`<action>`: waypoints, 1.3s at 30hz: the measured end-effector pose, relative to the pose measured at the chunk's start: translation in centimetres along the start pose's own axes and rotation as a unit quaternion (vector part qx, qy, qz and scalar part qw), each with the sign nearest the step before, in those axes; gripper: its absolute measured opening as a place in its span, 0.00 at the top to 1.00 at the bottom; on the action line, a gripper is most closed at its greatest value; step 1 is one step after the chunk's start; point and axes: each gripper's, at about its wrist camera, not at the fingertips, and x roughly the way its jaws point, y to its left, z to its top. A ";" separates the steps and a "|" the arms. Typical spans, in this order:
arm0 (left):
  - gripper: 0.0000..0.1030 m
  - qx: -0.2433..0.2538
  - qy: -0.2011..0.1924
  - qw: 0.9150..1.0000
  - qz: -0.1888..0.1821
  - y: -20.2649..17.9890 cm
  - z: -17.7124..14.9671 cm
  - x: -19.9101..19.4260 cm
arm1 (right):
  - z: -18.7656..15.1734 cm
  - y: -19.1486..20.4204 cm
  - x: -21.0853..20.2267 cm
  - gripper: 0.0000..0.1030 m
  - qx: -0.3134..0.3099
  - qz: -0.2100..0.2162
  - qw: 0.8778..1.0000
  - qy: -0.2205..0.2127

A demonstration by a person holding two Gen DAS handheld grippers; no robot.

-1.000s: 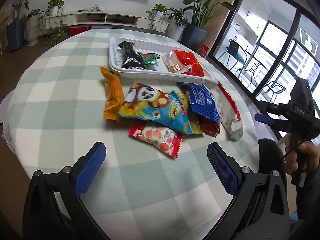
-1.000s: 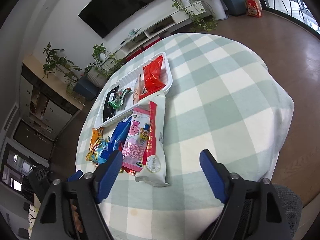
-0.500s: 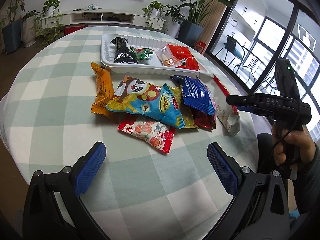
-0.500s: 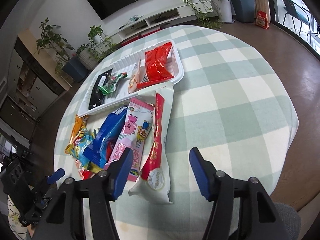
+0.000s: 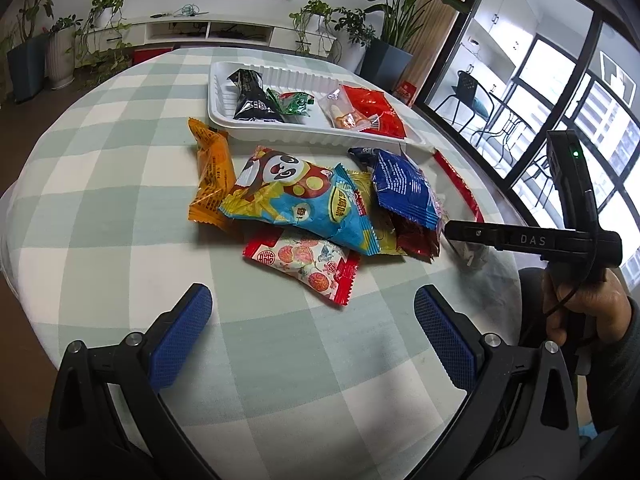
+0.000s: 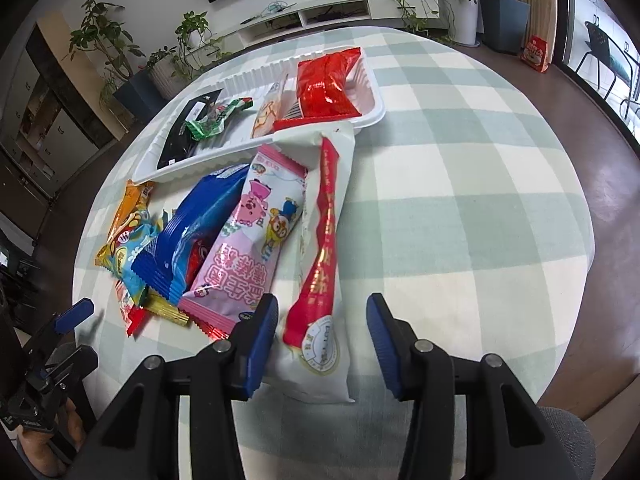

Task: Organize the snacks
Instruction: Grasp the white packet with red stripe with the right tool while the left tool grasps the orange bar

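Note:
A white tray [image 5: 280, 130] at the far side of the table holds a black packet [image 5: 250, 100], a green one, a clear one and a red packet [image 6: 324, 84]. In front of it lies a loose pile: an orange packet [image 5: 212, 184], a panda packet [image 5: 304, 200], a blue packet [image 5: 400, 188], a pink packet [image 6: 252, 240] and a long white-and-red packet [image 6: 324, 272]. My right gripper [image 6: 320, 340] straddles the near end of the long packet. Its jaws are closing, and the pads are still apart from the wrapper. My left gripper [image 5: 312, 332] stands open over bare cloth, nothing between its fingers.
A green-and-white checked cloth [image 5: 120, 200] covers the round table, whose edge drops off close behind both grippers. A hand [image 5: 580, 304] holds the right gripper at the table's right side. Potted plants, a low shelf and large windows lie beyond.
The right gripper has come down and in over the near end of the long white-and-red packet, and its jaws have narrowed around it. The left gripper has stayed put.

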 end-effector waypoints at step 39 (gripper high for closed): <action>0.36 0.027 0.113 0.985 0.128 7.7 11.4 8.6 | -2.2 -1.2 -1.3 0.70 -0.015 0.011 1.000 -0.015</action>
